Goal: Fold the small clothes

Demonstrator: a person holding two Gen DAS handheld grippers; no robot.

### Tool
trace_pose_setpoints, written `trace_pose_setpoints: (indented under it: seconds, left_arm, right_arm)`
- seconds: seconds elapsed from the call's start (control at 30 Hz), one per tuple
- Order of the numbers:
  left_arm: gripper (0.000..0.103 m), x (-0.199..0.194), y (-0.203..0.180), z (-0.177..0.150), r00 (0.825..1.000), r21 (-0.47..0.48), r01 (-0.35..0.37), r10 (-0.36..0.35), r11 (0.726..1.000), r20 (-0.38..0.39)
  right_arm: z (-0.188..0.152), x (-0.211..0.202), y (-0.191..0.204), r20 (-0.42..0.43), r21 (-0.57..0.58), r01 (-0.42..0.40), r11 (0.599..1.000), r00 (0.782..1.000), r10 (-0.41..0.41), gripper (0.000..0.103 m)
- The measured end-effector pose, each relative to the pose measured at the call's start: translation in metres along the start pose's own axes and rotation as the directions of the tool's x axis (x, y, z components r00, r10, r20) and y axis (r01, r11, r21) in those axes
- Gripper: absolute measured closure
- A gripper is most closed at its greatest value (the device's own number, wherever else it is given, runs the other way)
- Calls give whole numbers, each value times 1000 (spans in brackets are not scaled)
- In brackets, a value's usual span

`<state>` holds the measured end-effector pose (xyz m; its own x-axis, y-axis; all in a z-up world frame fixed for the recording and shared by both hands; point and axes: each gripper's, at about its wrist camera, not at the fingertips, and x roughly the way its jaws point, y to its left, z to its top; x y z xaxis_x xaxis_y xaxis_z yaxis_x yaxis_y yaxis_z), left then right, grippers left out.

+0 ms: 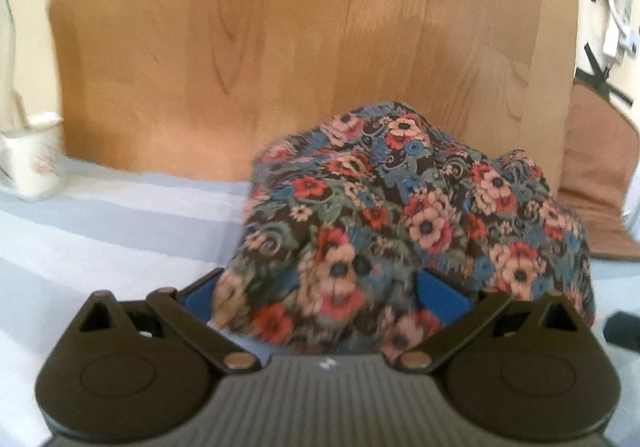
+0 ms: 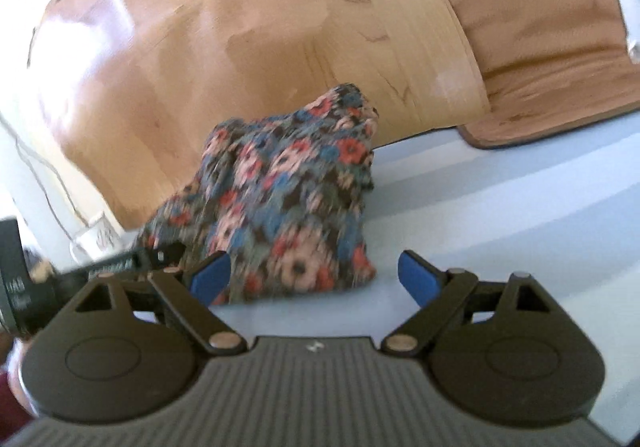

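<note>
Cloth [image 2: 280, 203] heaped by headboard [image 2: 240, 27]; bare sheet [image 2: 500, 207] stretches rightward.

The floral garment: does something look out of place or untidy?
Yes. The floral garment sits in a crumpled heap on the striped sheet, not flat or folded. One end drapes between the left gripper fingers. Otherwise nothing stands out.

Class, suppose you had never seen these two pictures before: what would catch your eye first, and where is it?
The floral garment stands out: a crumpled heap of red, pink and blue flowers on the pale striped sheet, before a wooden headboard. In the left wrist view it drapes over the left gripper, hiding most of the blue fingers. The right gripper stands open beside the heap.
</note>
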<state>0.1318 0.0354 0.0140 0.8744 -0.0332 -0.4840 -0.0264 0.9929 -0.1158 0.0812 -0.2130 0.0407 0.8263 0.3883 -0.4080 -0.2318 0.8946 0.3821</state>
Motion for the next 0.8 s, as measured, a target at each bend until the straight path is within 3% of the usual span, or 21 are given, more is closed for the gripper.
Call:
trace_pose_setpoints:
  seconds: [0.1, 0.2, 0.4, 0.5, 0.67, 0.8]
  left_arm:
    - [0, -26, -12, -20, 999, -7, -37, 37, 999, -24]
    - [0, -54, -24, -38, 998, -5, -63, 63, 998, -24]
    - [0, -96, -44, -62, 990, 51, -140, 139, 989, 16]
    - [0, -97, -48, -63, 988, 85, -157, 155, 984, 24]
    - [0, -111, -52, -69, 985, 109, -170, 165, 979, 51]
    - [0, -114, -50, -69, 985, 96, -171, 166, 981, 55]
  right_arm:
    - [-19, -16, 10, 1, -28, 24, 999, 1000, -24, 11]
    - [-32, -38, 19, 71, -35, 84, 996, 994, -81, 11]
    - [-52, -67, 39, 163, -106, 198, 975, 970, -179, 10]
    - [-59, -76, 53, 237, -172, 260, 950, 947, -216, 10]
    - [-70, -82, 73, 335, -277, 316, 907, 917, -217, 0]
    - [-74, -89, 78, 377, -300, 320, 899, 905, -197, 0]
